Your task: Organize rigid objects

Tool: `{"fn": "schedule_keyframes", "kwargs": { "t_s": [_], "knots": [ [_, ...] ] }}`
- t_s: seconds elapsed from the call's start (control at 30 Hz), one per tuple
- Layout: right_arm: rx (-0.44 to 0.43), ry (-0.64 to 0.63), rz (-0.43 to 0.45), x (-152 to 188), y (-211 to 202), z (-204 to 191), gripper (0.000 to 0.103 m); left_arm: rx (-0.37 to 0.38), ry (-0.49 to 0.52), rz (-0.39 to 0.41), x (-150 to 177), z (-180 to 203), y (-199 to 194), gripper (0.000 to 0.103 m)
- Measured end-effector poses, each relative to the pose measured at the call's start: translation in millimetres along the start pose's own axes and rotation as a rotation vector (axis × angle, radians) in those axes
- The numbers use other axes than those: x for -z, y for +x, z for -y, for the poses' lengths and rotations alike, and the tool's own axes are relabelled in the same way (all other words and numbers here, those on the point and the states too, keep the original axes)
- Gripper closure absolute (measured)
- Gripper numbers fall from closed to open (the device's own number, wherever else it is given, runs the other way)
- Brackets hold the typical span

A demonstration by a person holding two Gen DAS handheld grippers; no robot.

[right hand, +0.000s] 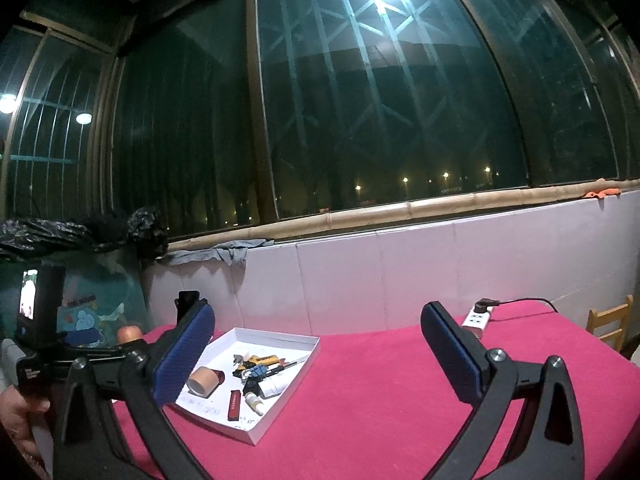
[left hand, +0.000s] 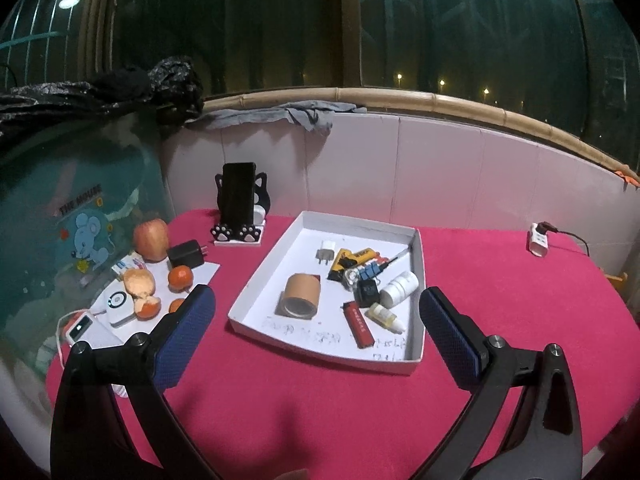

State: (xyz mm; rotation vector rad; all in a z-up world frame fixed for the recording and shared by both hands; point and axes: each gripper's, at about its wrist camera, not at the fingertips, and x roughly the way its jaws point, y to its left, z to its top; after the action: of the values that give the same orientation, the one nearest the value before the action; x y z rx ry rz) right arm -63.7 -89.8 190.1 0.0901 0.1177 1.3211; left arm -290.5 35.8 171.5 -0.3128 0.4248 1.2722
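Your left gripper (left hand: 316, 320) and right gripper (right hand: 316, 354) hover with fingers apart, empty. Small items sit in the white tray (left hand: 256, 280) on the red tablecloth (left hand: 500, 280); its handwriting is illegible. Dark window (right hand: 380, 100) behind.

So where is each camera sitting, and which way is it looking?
Left wrist: on the left gripper, looking down at the white tray on the red table; only its own open fingers show.
Right wrist: on the right gripper, farther back, facing the window; its open fingers, the left gripper and a hand show.
Both share the tray, tape roll and power strip.
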Motion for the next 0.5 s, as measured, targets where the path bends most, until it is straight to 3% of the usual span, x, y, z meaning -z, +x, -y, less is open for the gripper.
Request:
{"fn": "schedule_keyframes", "kwargs": {
  "t_s": [0.5],
  "knots": [
    [0.012, 0.011, 0.0, 5.5, -22.5, 15.8, 0.0, 0.02, -0.013, 0.008, 2.9, 1.3, -16.9, 0.0]
  ]
}}
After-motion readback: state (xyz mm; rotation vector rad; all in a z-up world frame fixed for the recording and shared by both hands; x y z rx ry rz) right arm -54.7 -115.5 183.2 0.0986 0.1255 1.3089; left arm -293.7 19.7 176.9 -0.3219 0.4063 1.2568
